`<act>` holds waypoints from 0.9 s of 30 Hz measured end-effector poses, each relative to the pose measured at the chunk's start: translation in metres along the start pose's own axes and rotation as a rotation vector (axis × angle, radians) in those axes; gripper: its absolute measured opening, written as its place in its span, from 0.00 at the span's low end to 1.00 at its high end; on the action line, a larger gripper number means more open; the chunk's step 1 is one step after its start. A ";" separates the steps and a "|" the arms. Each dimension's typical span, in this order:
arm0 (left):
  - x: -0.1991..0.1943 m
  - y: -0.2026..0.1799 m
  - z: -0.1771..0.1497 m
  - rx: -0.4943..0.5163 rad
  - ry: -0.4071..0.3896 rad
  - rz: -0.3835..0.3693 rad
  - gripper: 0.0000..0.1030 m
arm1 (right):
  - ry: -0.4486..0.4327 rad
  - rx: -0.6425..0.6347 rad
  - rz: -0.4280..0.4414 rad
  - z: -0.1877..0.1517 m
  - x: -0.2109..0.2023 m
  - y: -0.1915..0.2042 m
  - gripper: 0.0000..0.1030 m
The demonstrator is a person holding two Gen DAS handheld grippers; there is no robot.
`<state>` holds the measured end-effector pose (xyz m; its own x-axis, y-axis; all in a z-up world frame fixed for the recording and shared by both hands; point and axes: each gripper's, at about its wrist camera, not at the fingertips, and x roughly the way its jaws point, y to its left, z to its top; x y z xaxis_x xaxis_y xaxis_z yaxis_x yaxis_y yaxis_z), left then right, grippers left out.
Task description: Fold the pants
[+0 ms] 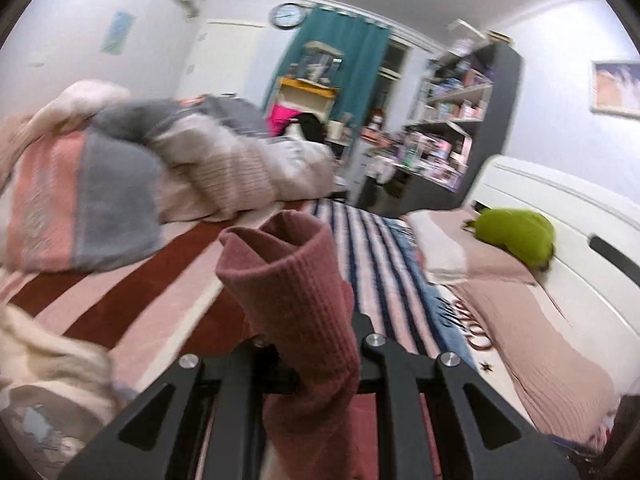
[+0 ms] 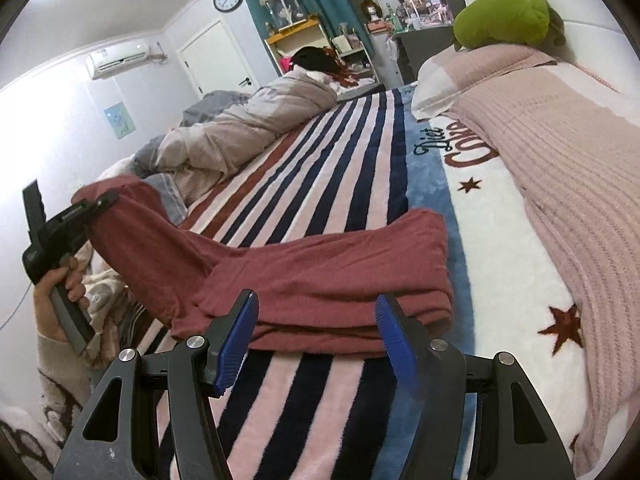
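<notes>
The dark red pants [image 2: 320,280] lie partly folded on the striped bed cover [image 2: 320,168]. One end is lifted off the bed at the left. My left gripper [image 2: 86,208] is shut on that lifted end; in the left wrist view the gripper [image 1: 308,344] holds a bunched roll of red pants fabric [image 1: 288,280] that hides its fingertips. My right gripper [image 2: 316,320] is open, with blue pads [image 2: 394,336] either side of the near edge of the folded stack, just above the bed.
A crumpled beige and grey duvet [image 2: 248,128] lies along the far left of the bed. A pink knit blanket [image 2: 560,168] and pillow with a green plush toy [image 2: 504,16] lie at right. Shelves [image 1: 452,120] stand beyond the bed.
</notes>
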<state>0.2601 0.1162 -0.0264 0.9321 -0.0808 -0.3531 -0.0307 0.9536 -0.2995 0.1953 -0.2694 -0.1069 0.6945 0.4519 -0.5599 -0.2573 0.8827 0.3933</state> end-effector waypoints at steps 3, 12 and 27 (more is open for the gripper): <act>0.008 -0.037 -0.002 0.061 0.026 -0.066 0.11 | -0.025 0.006 -0.007 0.004 -0.009 -0.005 0.55; 0.039 -0.127 -0.040 0.199 0.146 -0.201 0.11 | -0.093 0.092 -0.107 0.008 -0.040 -0.048 0.62; 0.109 -0.214 -0.134 0.363 0.420 -0.278 0.11 | -0.135 0.127 -0.138 0.010 -0.056 -0.086 0.62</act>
<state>0.3196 -0.1359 -0.1198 0.6636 -0.3771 -0.6461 0.3864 0.9123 -0.1356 0.1851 -0.3718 -0.1026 0.8028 0.2993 -0.5157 -0.0730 0.9077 0.4132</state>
